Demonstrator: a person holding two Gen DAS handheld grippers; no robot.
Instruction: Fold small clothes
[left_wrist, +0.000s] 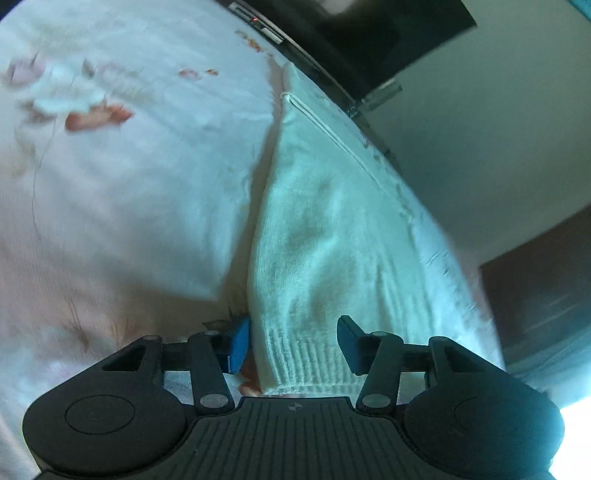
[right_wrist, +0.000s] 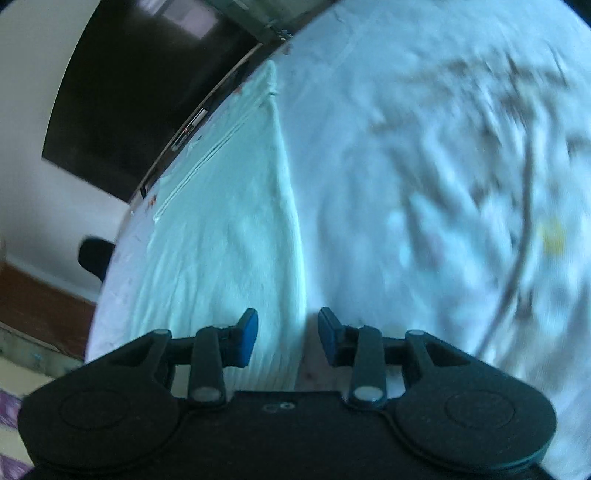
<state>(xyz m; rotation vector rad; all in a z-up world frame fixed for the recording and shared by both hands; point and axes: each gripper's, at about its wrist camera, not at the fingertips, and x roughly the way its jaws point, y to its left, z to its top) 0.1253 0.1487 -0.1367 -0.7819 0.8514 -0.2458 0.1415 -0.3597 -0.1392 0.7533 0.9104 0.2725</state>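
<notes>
Pale knitted garment (left_wrist: 332, 236) flat on floral bedsheet (left_wrist: 129, 184) | left gripper (left_wrist: 293, 345) open astride ribbed hem | right gripper (right_wrist: 286, 336) open, apparently over side edge | pinch both evenly before lifting

Floral bedsheet (left_wrist: 110, 166), dark television (left_wrist: 369, 37), pale wall (left_wrist: 498, 147), brown wooden furniture (left_wrist: 543, 288).

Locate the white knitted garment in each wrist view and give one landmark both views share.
Left wrist: the white knitted garment runs up the centre-right, its ribbed hem between the open left gripper.
Right wrist: it fills the centre-left, its edge between the open right gripper.
Shared landmark: the dark panel beyond the floral bedsheet.
</notes>
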